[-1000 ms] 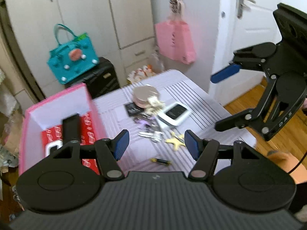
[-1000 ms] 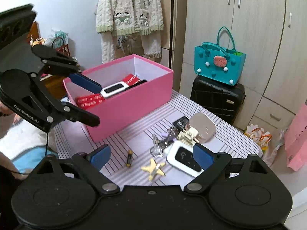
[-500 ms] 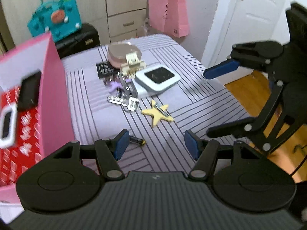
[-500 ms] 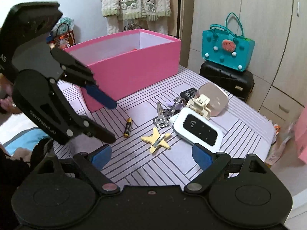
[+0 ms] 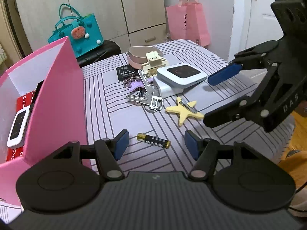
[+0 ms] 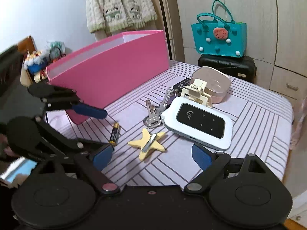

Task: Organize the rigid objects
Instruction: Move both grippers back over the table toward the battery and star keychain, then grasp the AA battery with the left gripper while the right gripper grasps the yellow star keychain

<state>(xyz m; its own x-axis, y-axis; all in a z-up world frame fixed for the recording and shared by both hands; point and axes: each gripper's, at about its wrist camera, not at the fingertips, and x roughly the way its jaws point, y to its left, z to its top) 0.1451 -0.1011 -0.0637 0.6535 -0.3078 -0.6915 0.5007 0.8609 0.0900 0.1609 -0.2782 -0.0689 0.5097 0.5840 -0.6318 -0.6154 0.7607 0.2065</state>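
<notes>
A black-and-gold battery lies on the striped table, right between the blue fingertips of my open left gripper, which hovers low over it without touching. My right gripper is open wide just short of a yellow star hair clip. Behind the star are a white pocket router, keys, a cream claw clip and a pink case. The pink box stands at the left and holds a white device on red packaging.
A teal bag sits on a black suitcase behind the table. A pink paper bag hangs by the white door. The table's right edge drops to wooden floor. A knitted cardigan hangs beyond the box.
Both grippers have come down toward the table. The battery now lies between my left fingertips, and the star clip sits just ahead of my right ones. The objects have not moved.
</notes>
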